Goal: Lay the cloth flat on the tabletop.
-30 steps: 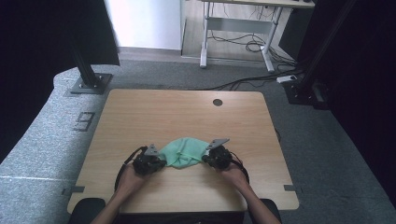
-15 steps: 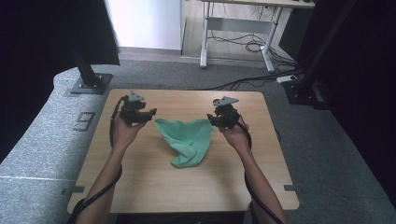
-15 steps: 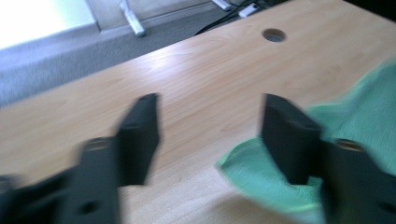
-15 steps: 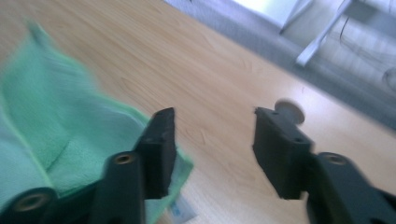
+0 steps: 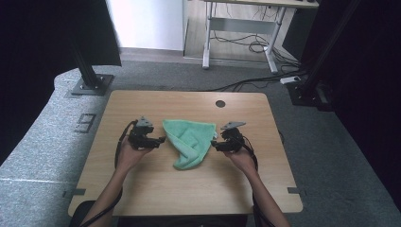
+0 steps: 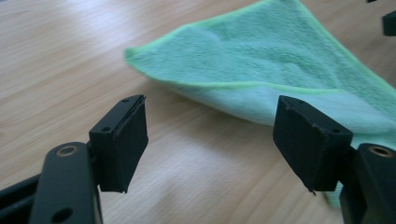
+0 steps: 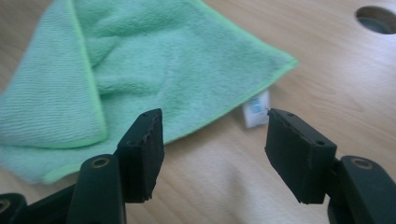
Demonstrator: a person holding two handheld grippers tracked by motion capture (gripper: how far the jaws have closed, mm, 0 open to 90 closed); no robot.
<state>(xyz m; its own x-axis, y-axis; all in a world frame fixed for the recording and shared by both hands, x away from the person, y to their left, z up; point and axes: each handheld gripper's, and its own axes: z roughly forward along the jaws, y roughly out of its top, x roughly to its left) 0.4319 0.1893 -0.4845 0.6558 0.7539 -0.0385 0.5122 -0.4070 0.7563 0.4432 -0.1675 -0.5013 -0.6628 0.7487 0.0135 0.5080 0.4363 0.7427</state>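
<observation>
A green microfibre cloth point(image 5: 189, 142) lies loosely folded on the wooden table point(image 5: 142, 189), one flap turned over itself. My left gripper point(image 5: 161, 140) sits just off the cloth's left corner and points at it. Its jaws have just been opening and stand open with only bare wood between them point(image 6: 210, 140); the cloth point(image 6: 261, 60) lies just beyond. My right gripper point(image 5: 215, 144) is at the cloth's right corner. Its jaws have also just been opening and are open on nothing point(image 7: 215, 149), with the cloth point(image 7: 140, 70) and its white label point(image 7: 256, 110) just ahead.
A round cable hole point(image 5: 220, 103) is in the table behind the cloth, also seen as the hole point(image 7: 376, 18) at the upper right of the right gripper view. Black stand feet point(image 5: 90, 85) and a desk frame point(image 5: 236, 28) stand on the floor beyond.
Both grippers carried the cloth from the near edge to the far side, spread it, then came back to mid-table. Both have let go; the cloth now lies flat between them.
</observation>
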